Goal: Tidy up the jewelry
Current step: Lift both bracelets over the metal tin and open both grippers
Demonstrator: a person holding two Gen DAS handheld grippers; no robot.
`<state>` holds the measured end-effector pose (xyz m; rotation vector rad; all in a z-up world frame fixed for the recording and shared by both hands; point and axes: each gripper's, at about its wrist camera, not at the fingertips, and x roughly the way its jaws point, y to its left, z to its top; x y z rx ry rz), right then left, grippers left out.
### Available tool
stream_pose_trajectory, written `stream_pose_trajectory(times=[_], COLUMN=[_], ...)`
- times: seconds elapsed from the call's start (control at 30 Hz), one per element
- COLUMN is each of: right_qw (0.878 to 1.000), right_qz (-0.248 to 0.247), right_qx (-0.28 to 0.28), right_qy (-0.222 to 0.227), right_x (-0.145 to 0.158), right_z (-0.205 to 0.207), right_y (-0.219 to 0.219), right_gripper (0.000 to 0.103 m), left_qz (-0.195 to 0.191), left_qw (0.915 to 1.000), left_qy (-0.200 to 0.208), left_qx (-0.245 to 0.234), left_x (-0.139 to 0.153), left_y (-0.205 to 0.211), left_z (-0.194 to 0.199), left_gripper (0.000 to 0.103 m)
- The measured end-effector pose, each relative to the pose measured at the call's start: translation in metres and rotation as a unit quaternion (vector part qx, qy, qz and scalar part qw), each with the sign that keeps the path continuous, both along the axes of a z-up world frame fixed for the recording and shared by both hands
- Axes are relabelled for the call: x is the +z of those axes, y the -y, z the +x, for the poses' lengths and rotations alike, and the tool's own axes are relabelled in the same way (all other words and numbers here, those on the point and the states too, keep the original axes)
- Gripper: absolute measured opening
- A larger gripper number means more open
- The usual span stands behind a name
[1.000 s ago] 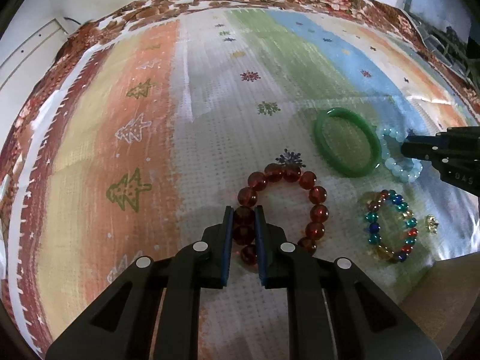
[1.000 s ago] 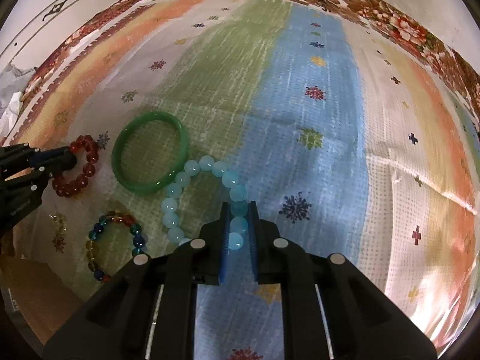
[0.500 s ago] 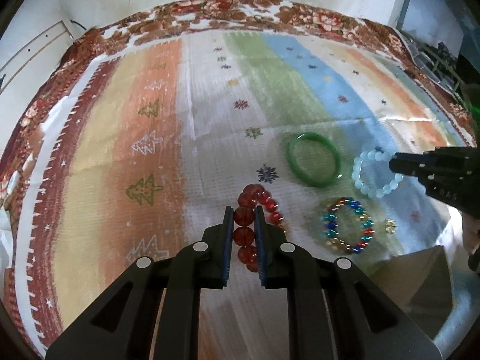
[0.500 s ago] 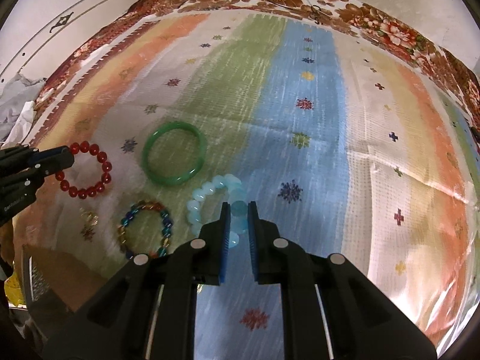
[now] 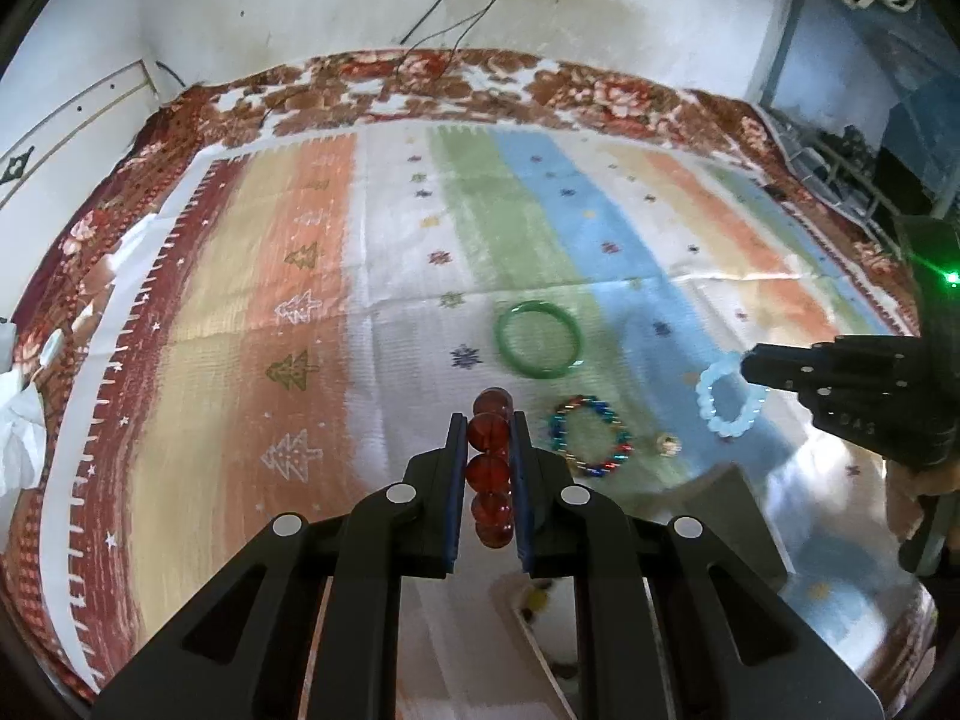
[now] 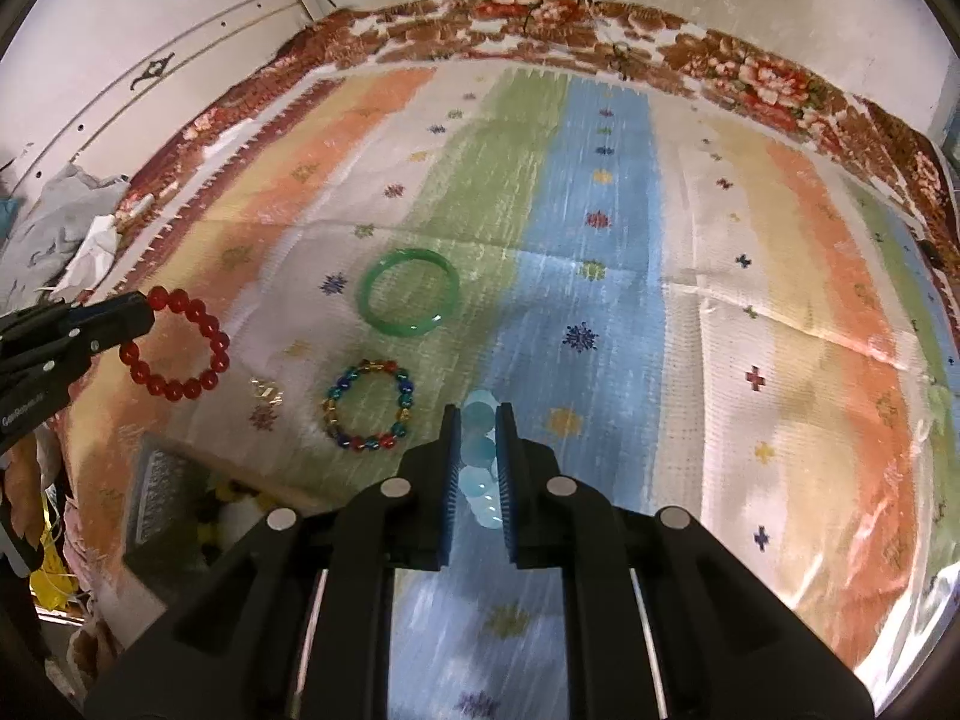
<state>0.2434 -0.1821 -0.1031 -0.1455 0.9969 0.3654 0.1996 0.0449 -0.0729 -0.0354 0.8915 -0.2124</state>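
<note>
Two bracelets are off the striped cloth (image 6: 600, 312) and in my grip; I judge the sorting barely begun. My left gripper (image 5: 489, 438) is clamped on the red bead bracelet (image 5: 491, 468), my right gripper (image 6: 478, 435) on the pale blue bead bracelet (image 6: 480, 468). The green bangle (image 6: 409, 300), multicolour bracelet (image 6: 369, 405) and a small gold piece (image 6: 267, 391) lie on the near-left cloth.

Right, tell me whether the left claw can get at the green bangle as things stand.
Probably not yet. The left claw is shut on the red bead bracelet and held above the cloth. The green bangle lies flat with nothing over it, so the way is free once the claw is emptied.
</note>
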Motion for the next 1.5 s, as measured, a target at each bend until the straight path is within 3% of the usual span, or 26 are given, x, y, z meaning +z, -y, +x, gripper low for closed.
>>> stream_pose_trajectory(times=[0.37,0.93,1.5], right_qw=[0.998,0.997,0.997], right_qz=[0.012,0.024,0.026], right_qx=[0.027,0.062,0.071], right_qy=[0.047,0.042,0.033], right_x=[0.051,0.056,0.052], right_z=[-0.053,-0.088,-0.096], right_y=[-0.015,-0.035,-0.043], right_gripper=[0.013,0.013,0.013], left_qz=[-0.004,-0.017,-0.018], left_qw=[0.9994,0.9992,0.9993], left_qy=[0.030,0.029,0.019], left_qx=[-0.018,-0.020,-0.027], left_x=[0.030,0.025,0.016], left_y=[0.016,0.029,0.041], left_z=[-0.038,-0.067,-0.073], left_gripper=[0.013,0.013,0.013])
